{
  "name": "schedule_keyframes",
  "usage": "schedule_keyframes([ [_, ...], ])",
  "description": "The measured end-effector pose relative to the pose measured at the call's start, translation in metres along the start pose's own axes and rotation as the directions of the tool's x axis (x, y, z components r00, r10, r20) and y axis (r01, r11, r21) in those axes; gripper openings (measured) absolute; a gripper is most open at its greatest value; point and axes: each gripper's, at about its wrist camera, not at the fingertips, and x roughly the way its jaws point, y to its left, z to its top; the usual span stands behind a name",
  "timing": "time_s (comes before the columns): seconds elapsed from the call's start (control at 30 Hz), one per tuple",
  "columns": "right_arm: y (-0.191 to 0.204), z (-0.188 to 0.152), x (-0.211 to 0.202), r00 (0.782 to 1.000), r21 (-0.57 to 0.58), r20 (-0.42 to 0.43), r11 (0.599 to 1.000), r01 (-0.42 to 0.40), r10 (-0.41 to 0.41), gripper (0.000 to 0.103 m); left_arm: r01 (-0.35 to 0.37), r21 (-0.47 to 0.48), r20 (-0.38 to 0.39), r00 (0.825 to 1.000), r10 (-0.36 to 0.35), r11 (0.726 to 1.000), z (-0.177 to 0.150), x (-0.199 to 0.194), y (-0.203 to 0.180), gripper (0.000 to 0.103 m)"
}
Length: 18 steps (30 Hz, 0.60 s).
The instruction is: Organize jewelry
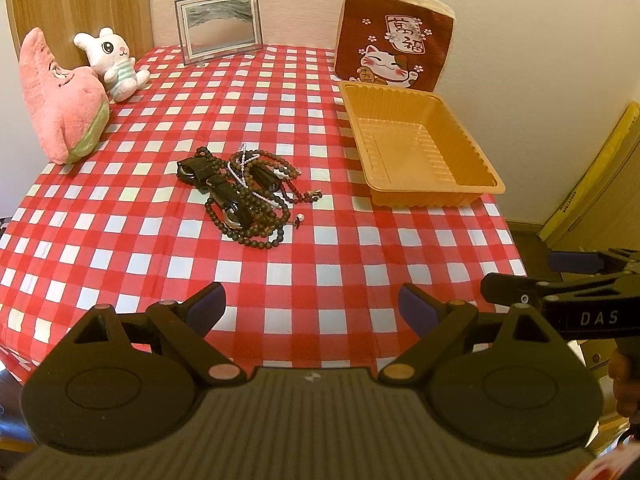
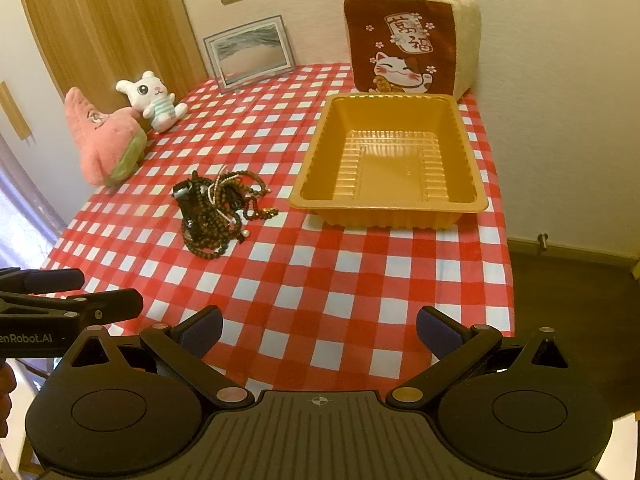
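From my feeds the room reads warm and yellowish, evenly lit, with only soft shadows under the orange tray [image 2: 390, 204]. Glare shines off the tray floor. Both views are sharp at centre, but the fisheye bends the tabletop [image 1: 280, 280] edges and darkens the corners. Daylight glows at the right-wrist view's left edge.

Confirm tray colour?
Orange-amber plastic tray, ribbed inside and empty. Shows best in the right wrist view.
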Motion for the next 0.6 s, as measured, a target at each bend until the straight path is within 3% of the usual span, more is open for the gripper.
schedule_keyframes([
  [0.6, 0.0047, 0.0031, 0.0089, 1.0, 0.004, -0.01, 1.0, -0.008, 0.008, 0.103, 0.004, -0.001, -0.007, 1.0, -0.004, 1.0, -0.0006, -0.0013, 0.0034, 0.092],
])
